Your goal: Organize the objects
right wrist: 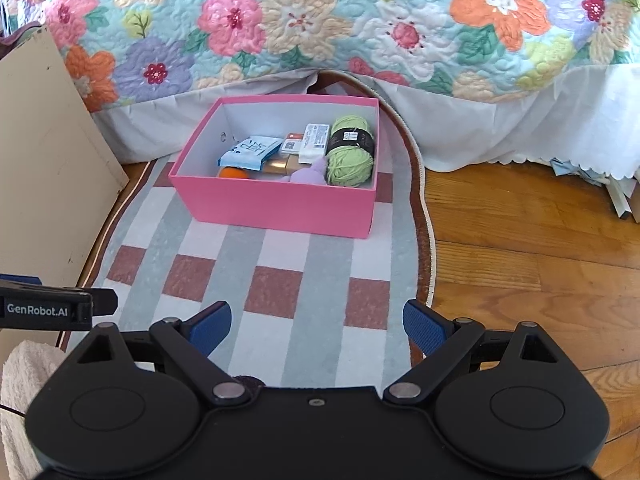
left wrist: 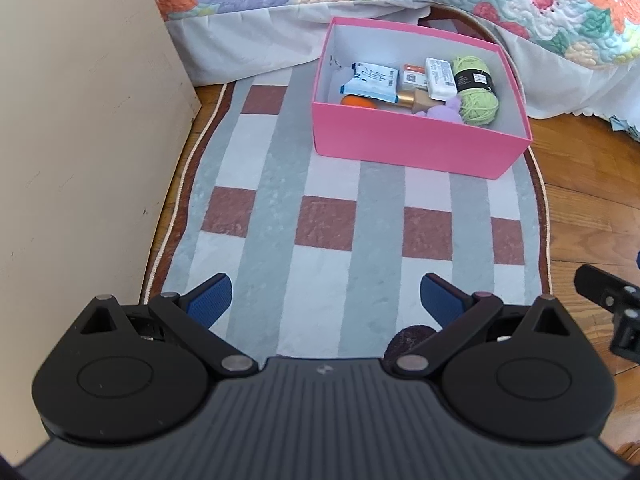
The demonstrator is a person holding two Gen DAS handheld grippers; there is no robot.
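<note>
While a quilted bedspread [right wrist: 320, 20] stitched with puffy orange, pink and lilac flowers fills the far side of both views, its white scalloped skirt [right wrist: 500, 132] hangs down to a glossy wooden plank floor [right wrist: 540, 240]. A flat cream painted panel [left wrist: 80, 140], scuffed in places, stands at the left edge. On the floor lies a short-pile rug [left wrist: 320, 220] with rounded ends, a brown border and a woven-looking check of grey bands, white squares and brick-red squares. Toward the rug's far end, close to the bed skirt, sits a rectangular pink cardboard box [left wrist: 408, 144] with a plain white lining, open at the top. Inside it, against the right wall, rests a plump skein of green yarn [left wrist: 478, 98] cinched by a black paper band; beside it lie a small white carton [left wrist: 440, 78] with printed labels, a blue-and-white crinkled packet [left wrist: 372, 82], a soft lilac plush piece [left wrist: 446, 112], a gold metallic cap [left wrist: 410, 100] and a smooth orange round object [left wrist: 358, 102] half hidden under the packet. The left gripper [left wrist: 326, 300] hovers low over the rug's near end, well apart from the box, its ribbed blue pads spread wide with nothing between them. The right gripper [right wrist: 318, 328] hangs likewise over the rug, jaws parted and empty.
</note>
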